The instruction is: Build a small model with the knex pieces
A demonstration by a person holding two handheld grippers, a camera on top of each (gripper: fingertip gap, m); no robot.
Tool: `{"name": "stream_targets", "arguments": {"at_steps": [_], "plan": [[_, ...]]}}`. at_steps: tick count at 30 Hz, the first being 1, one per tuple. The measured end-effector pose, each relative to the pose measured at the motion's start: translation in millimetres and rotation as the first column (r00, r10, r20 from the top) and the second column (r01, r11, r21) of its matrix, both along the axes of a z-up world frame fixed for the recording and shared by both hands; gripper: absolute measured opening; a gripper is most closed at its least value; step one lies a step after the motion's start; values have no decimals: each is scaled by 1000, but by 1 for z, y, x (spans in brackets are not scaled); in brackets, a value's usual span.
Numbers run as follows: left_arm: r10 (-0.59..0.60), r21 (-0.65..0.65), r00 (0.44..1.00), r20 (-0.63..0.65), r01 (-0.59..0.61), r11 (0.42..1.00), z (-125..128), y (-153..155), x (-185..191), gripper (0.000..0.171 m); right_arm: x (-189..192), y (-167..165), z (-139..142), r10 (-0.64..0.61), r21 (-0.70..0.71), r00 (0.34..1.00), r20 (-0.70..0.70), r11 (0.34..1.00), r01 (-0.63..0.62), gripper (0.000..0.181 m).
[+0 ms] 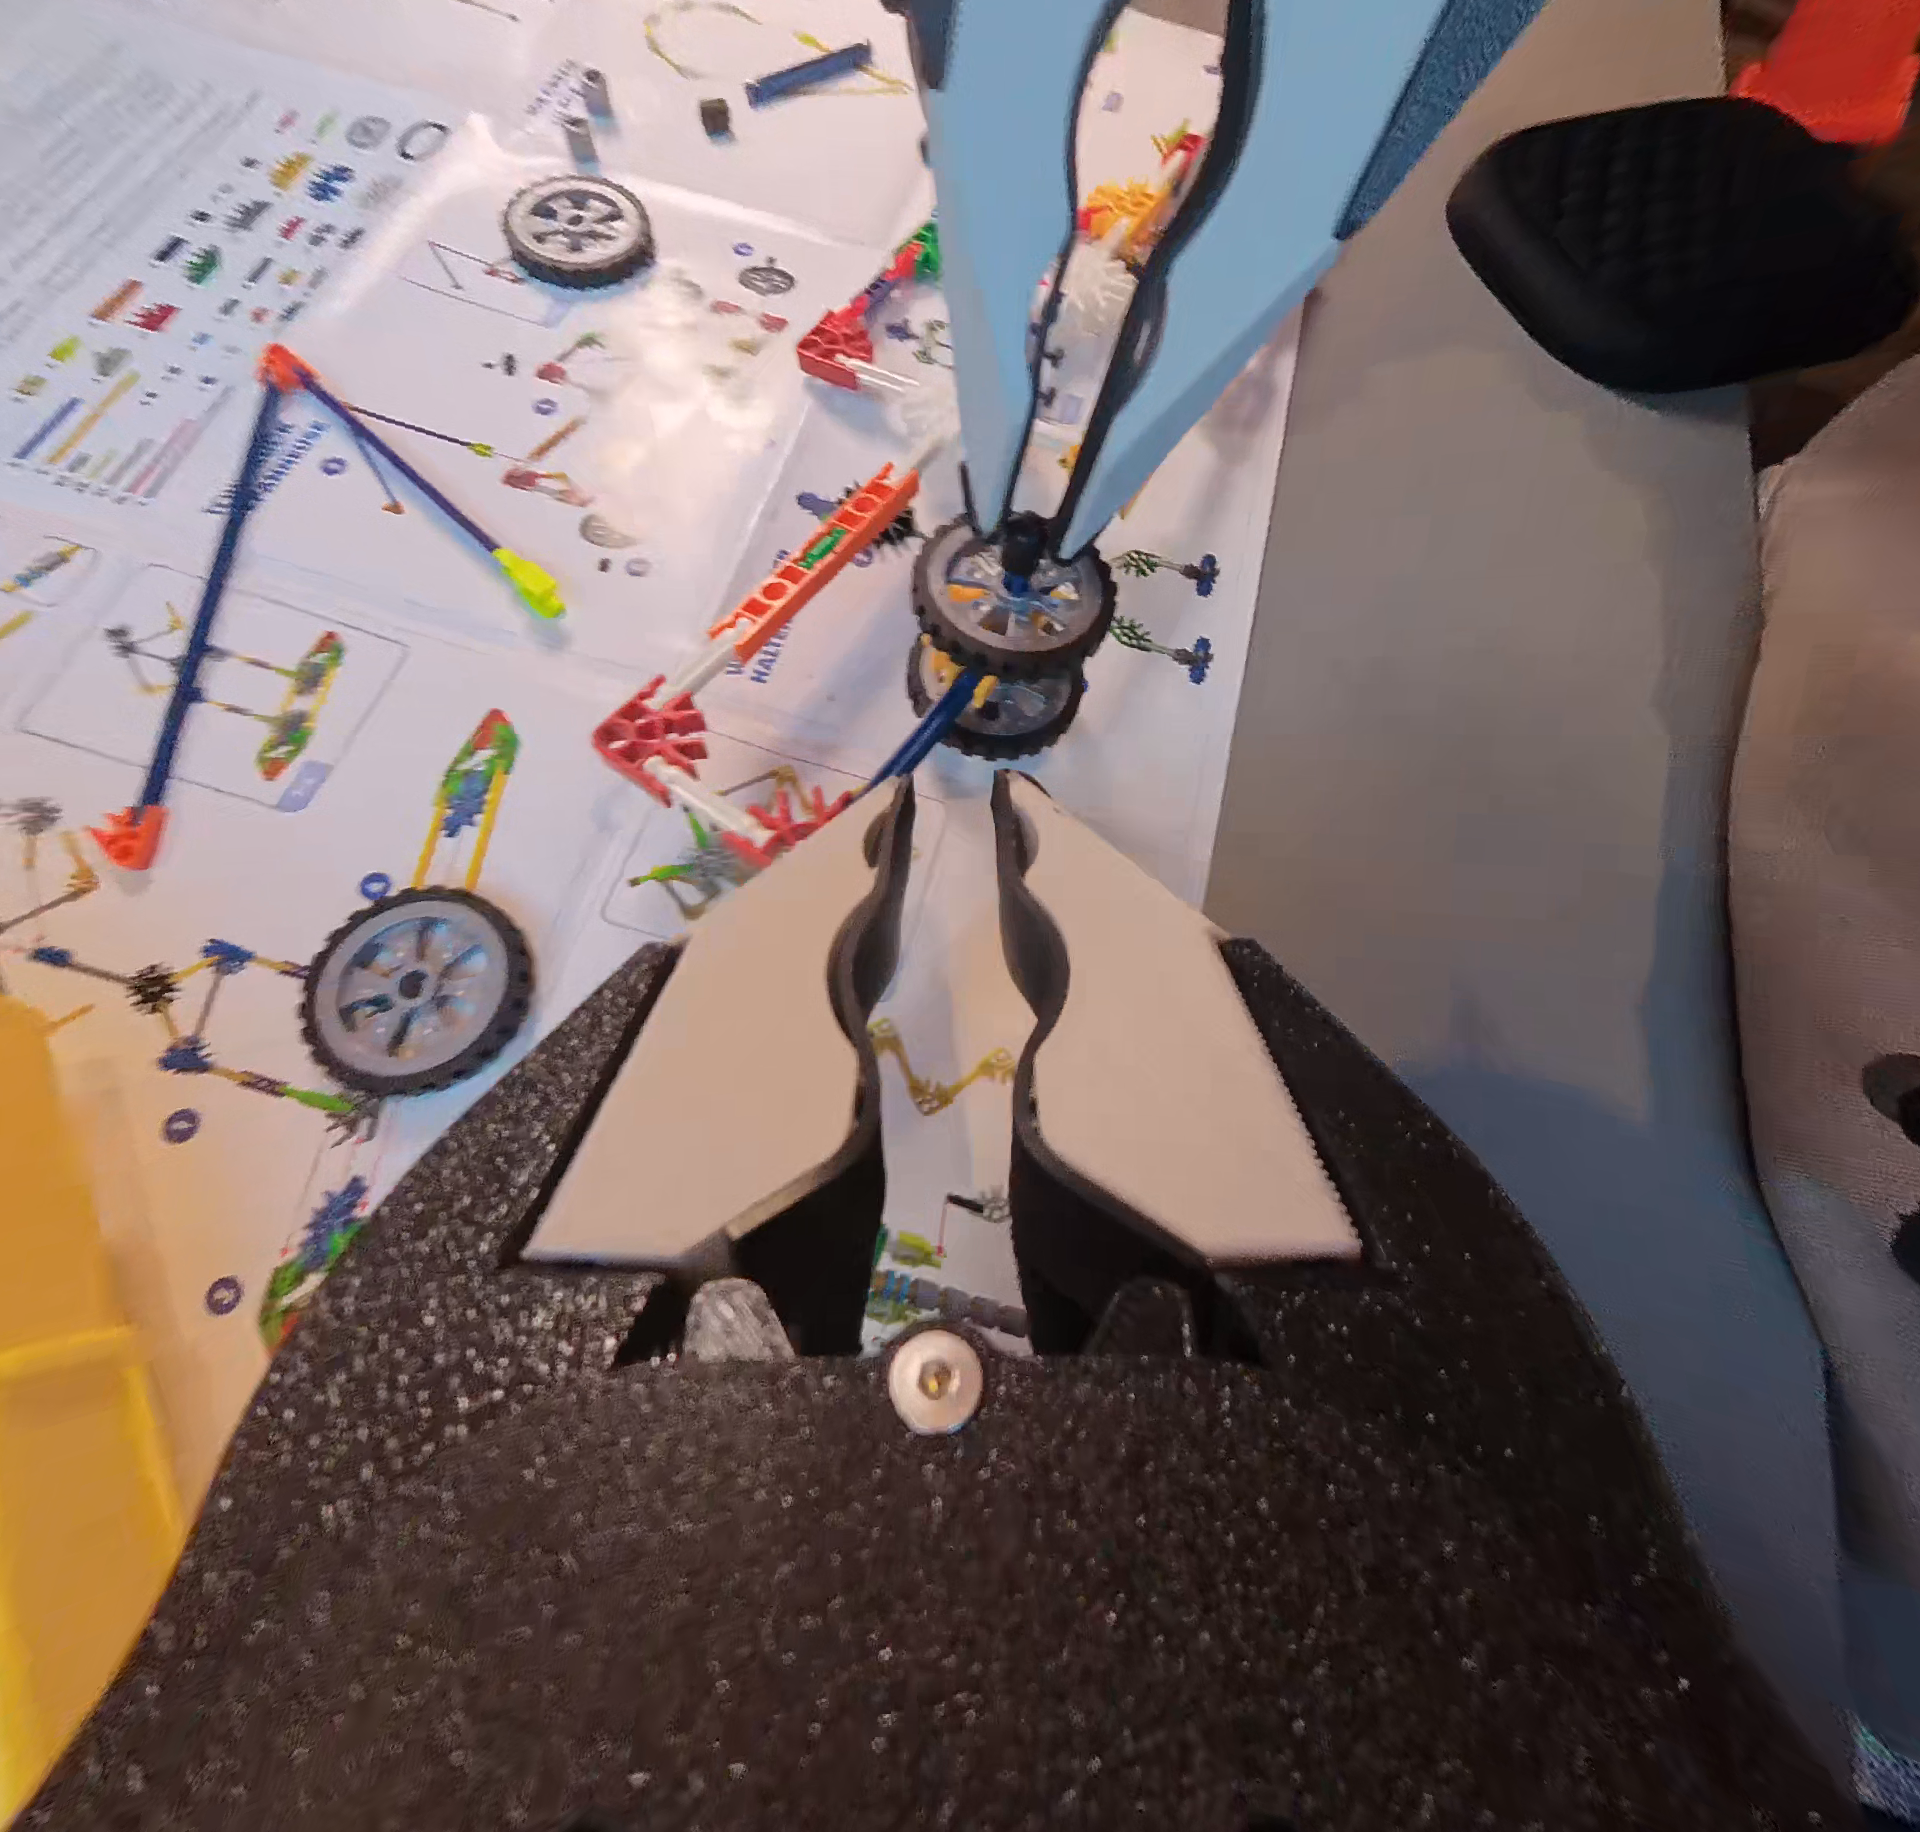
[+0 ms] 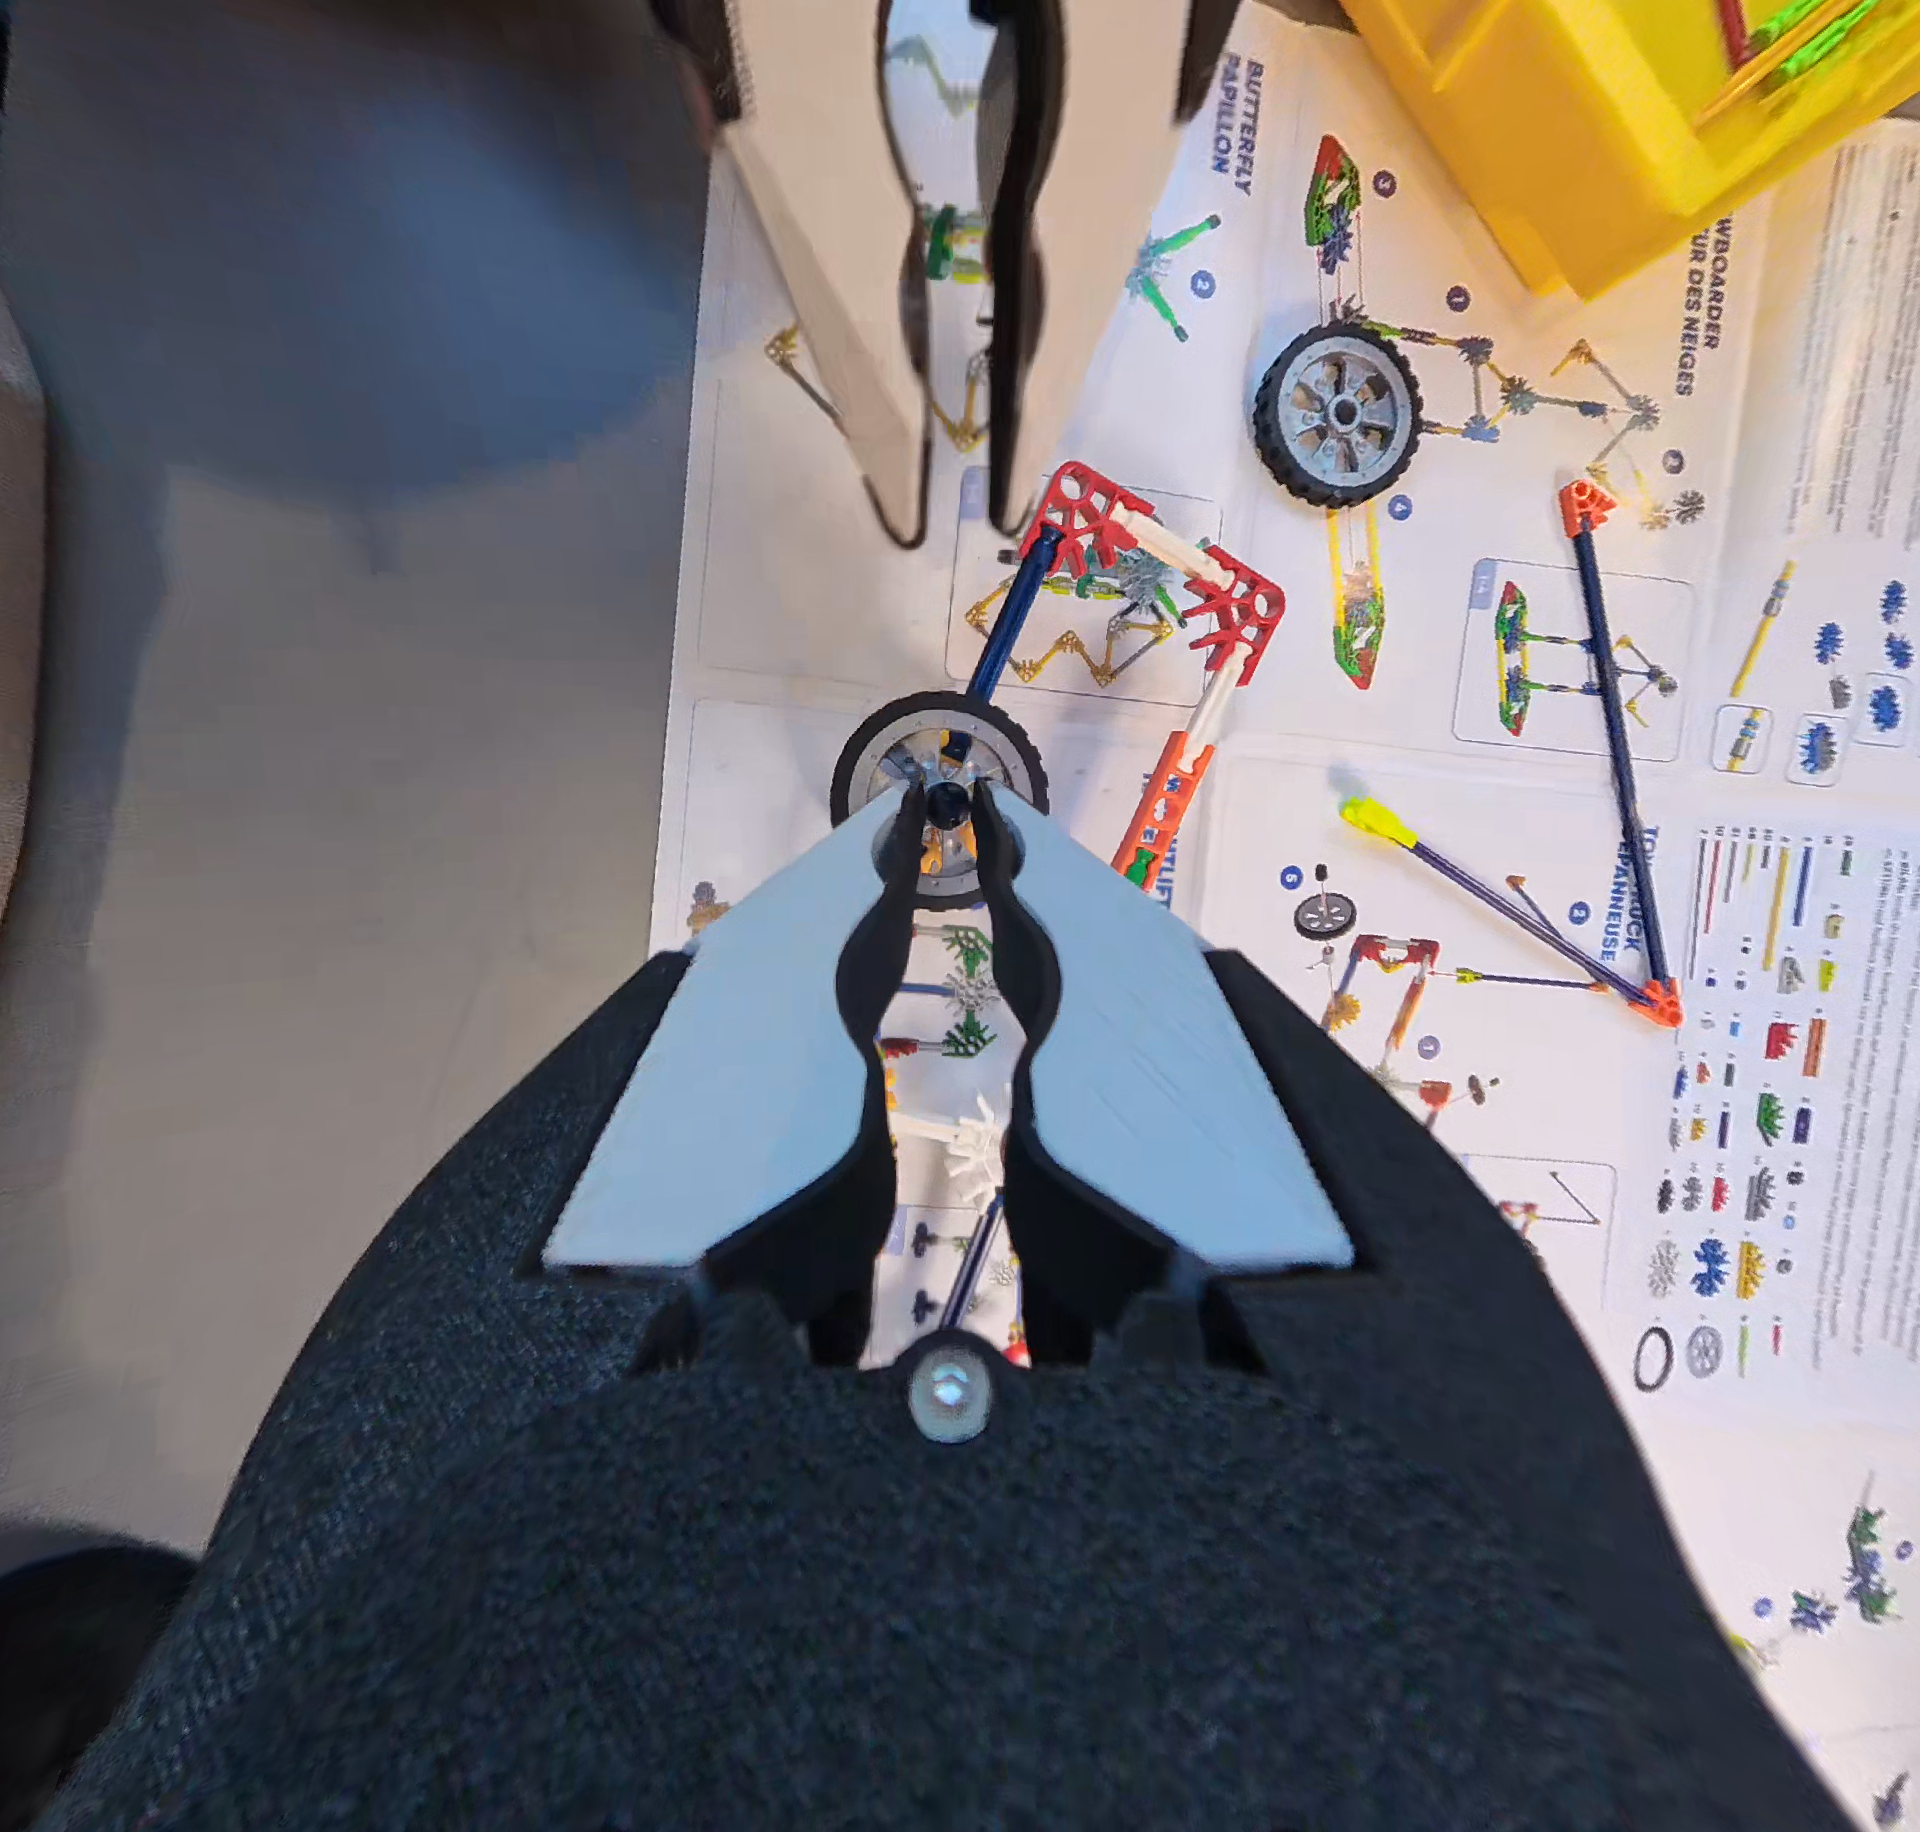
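Bare grey counter [image 2: 343, 743] strip along the edge beside the printed instruction sheet [image 2: 1351, 1107]: open passage. On the sheet, the pale-fingered left tool [image 1: 953, 795] and blue-fingered right tool [image 2: 948, 814] face each other tip to tip over a black-tyred wheel pair [image 1: 1013, 603] on a red-and-orange rod frame [image 1: 727, 660]. Loose grey wheel [image 2: 1338, 416], blue rod triangle [image 2: 1621, 743] and yellow plastic bin [image 2: 1558, 68] crowd the sheet's far side.
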State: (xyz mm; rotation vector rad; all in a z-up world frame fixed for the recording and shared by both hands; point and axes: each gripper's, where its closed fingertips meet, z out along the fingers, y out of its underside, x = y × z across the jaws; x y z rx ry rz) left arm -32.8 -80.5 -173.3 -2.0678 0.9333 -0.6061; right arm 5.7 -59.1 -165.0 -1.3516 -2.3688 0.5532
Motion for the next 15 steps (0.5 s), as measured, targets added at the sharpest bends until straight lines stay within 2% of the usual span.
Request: {"name": "stream_targets", "arguments": {"at_steps": [2, 5, 8, 10, 15], "plan": [[58, 33, 998, 6, -58, 998, 5, 9, -15, 17, 0, 0, -1, 10, 10, 1000, 25, 1000, -11, 8], [139, 10, 989, 44, -139, 990, 1, 22, -30, 34, 1, -3, -1, 29, 13, 997, 65, 999, -30, 6], [135, -61, 990, 39, -132, 989, -17, 24, -24, 42, 1, -3, -2, 32, 35, 993, 114, 999, -36, 6], [120, -98, 992, 39, -115, 988, -27, 23, -16, 36, 0, -1, -3, 35, 52, 989, 141, 998, -43, 6], [143, -139, 987, 71, -132, 981, -28, 25, -12, 35, 1, -1, -4, 76, 97, 969, 236, 990, -101, 6]]}}
